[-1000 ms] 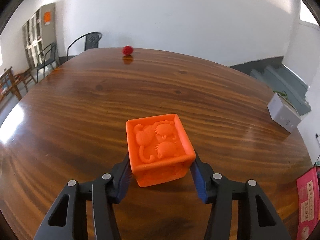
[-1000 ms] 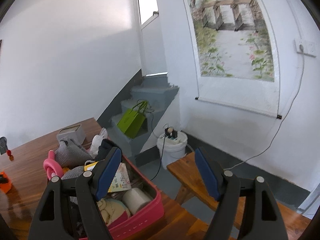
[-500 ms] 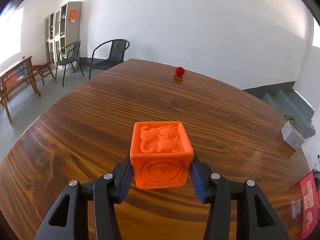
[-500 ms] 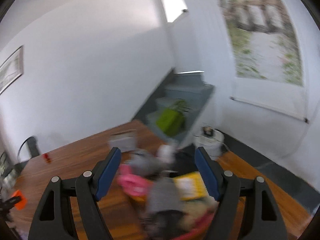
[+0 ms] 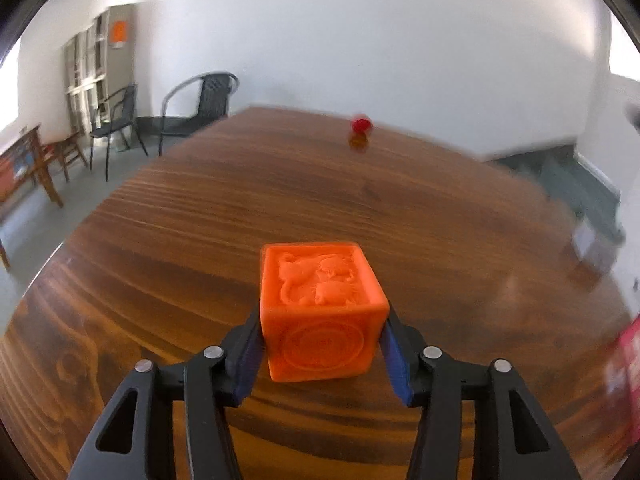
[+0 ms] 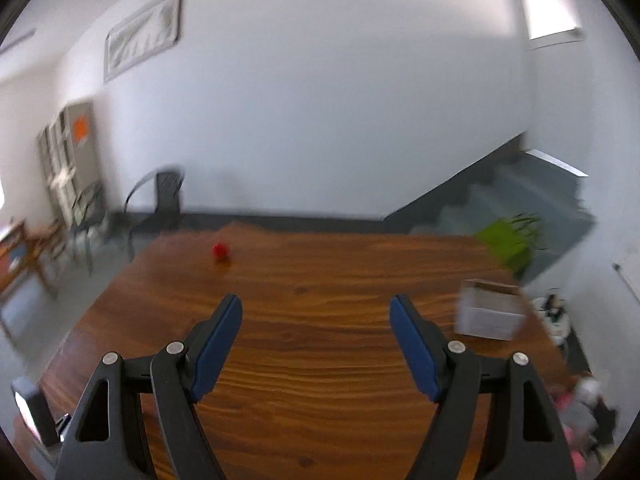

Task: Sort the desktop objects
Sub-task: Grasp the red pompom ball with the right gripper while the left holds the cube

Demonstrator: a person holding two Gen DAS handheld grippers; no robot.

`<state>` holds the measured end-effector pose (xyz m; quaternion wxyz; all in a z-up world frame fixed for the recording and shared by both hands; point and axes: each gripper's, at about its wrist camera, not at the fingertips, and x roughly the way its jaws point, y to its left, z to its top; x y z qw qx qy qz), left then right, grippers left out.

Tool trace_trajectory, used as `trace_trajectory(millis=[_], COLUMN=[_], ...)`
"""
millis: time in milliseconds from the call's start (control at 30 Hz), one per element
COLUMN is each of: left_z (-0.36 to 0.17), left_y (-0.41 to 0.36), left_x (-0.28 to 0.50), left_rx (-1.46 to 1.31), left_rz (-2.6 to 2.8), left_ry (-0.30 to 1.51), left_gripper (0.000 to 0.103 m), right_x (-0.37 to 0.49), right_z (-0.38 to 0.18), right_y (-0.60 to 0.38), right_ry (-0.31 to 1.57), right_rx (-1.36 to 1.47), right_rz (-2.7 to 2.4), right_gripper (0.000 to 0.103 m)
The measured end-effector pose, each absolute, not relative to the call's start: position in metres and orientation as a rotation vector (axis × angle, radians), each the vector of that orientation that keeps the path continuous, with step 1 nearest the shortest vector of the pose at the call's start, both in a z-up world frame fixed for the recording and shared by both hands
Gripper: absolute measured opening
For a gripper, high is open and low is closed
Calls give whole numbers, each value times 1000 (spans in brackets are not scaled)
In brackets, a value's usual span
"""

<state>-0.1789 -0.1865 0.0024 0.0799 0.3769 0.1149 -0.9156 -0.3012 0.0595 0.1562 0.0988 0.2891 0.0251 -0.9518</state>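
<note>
My left gripper (image 5: 320,340) is shut on an orange toy cube (image 5: 320,308) with raised animal figures on top, and holds it above the wooden table (image 5: 200,240). A small red ball (image 5: 361,125) sits near the table's far edge; it also shows in the right wrist view (image 6: 220,250). My right gripper (image 6: 316,328) is open and empty above the table (image 6: 320,360), facing the far edge.
A white box (image 6: 490,314) stands at the table's right edge. A pink basket of mixed items (image 6: 580,420) is at the lower right. A dark device (image 6: 34,412) sits at the lower left. Chairs (image 5: 200,108) stand beyond the far side.
My right gripper has swung left, from the basket and stairs to the open table and red ball. My left gripper still holds the cube and has tilted and shifted slightly.
</note>
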Motion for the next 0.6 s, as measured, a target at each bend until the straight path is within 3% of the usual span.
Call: trace_trajectory(millis=[200,400,600], left_z=[-12,-12,-8], left_y=[-207,-209,-217], left_x=[-168,-168,-165], left_rx=[1214,1211,1201], left_rz=[-2745,-2760,-2777], left_ry=[595,622,683], left_gripper=[62,62,62], right_x=[-407,-497,-583], right_z=[110,78,41], right_y=[0,-55,-141], right_ry=[51,-86,-54], right_rx=[1234,1440,1458], right_rz=[-2586,-2418,-2380], right_gripper=[79,79,79])
